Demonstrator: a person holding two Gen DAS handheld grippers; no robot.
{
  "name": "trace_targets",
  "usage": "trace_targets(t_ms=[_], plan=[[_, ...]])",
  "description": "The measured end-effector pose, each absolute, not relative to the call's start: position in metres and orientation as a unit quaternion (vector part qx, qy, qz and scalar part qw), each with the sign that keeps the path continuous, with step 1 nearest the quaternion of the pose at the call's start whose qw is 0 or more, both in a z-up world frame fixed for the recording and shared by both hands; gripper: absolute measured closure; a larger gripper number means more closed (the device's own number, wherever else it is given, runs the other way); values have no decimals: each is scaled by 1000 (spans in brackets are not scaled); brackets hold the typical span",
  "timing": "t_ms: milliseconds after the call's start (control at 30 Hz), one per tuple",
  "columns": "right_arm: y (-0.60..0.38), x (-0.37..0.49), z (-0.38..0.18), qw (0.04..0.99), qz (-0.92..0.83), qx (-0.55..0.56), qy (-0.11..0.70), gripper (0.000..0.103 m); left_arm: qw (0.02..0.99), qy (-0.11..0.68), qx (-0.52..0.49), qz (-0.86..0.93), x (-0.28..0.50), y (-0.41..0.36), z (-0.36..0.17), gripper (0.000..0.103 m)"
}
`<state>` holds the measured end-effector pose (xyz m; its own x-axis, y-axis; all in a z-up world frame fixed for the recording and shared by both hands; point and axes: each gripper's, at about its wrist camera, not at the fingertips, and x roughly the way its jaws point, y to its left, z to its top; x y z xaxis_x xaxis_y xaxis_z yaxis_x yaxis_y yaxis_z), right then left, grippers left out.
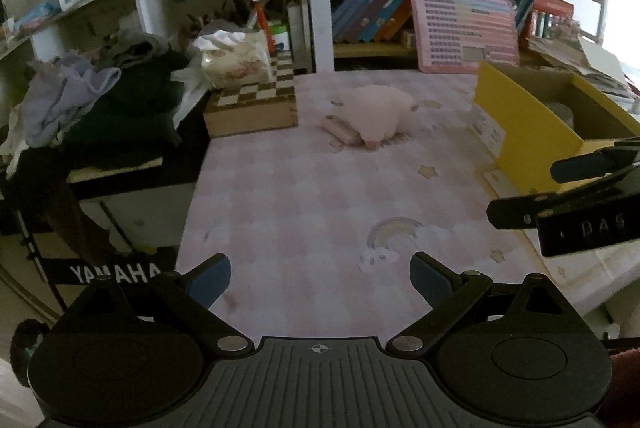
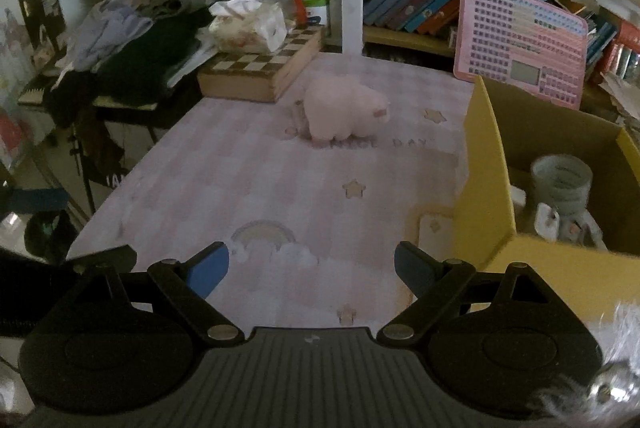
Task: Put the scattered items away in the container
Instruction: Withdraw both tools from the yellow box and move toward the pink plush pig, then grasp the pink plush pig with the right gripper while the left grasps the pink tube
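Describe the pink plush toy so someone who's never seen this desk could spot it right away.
On the pink checked tablecloth, look toward the far end, between the wooden chessboard box and the yellow cardboard box. The pale pink plush animal toy sits there: the only soft, rounded thing on the cloth.

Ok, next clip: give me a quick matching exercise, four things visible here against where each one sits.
Things:
1. pink plush toy
2. tape roll
3. tissue pack
4. pink keyboard toy

Places:
A. inside the yellow box
B. leaning against the bookshelf
C. on the chessboard box
D. on the pink mat

Pairs: 1-D, 2-A, 3-C, 4-B
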<state>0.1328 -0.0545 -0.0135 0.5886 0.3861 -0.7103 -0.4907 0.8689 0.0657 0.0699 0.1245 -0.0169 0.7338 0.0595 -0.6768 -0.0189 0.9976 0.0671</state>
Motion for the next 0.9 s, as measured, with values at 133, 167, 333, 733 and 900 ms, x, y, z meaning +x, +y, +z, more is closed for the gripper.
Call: trace_targets(t_ms=[133,167,333,733,900], plan=[[-44,165,-11,887,253,-65,380,13,930,366,20,29,97,130,-20,5],[-42,172,-12,886,255,-64,381,13,930,366,17,30,104,131,-20,5],[-27,220,-14,880,259,-61,393,12,930,365,17,31,140,129,-24,5],[3,332,-36,856,259,-58,444,4,925,376,17,44,209,123,-40,5],[16,368,-55,844,256,-65,466,4,921,386,13,49,233,124,-49,5]])
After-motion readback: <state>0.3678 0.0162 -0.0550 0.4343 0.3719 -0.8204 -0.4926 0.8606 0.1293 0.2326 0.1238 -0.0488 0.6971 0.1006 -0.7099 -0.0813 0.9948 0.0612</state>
